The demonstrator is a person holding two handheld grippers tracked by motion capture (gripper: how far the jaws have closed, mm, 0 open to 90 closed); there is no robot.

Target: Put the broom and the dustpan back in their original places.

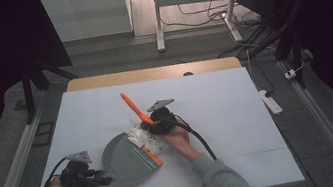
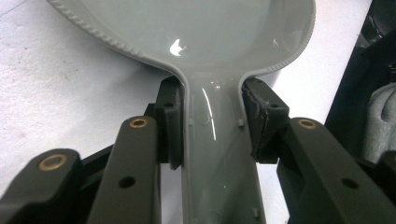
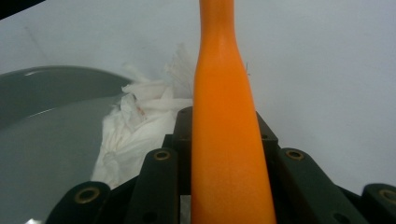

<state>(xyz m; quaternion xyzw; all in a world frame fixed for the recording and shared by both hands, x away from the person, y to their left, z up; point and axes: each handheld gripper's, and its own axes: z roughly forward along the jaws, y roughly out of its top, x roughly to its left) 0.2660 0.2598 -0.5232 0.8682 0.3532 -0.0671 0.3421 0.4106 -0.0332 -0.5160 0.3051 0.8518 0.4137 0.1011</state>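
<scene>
A grey dustpan (image 1: 125, 159) with an orange front lip lies on the white table (image 1: 228, 114). My left gripper (image 1: 103, 178) is shut on its handle (image 2: 217, 144), the pads pressing both sides, with the pan's bowl (image 2: 196, 28) ahead. My right gripper (image 1: 156, 121) is shut on the orange handle (image 1: 131, 106) of a brush, which slants up and to the back left. That orange handle (image 3: 224, 116) runs up between the jaws. Crumpled white paper (image 1: 144, 136) lies at the dustpan's lip under the right gripper, and this paper (image 3: 140, 126) touches the grey pan (image 3: 42, 140).
The table's wooden back edge (image 1: 151, 73) is beyond the white sheet. A white power strip (image 1: 270, 101) lies on the floor to the right. Desk legs (image 1: 158, 19) and cables stand behind, and metal rails (image 1: 13, 178) run along both sides.
</scene>
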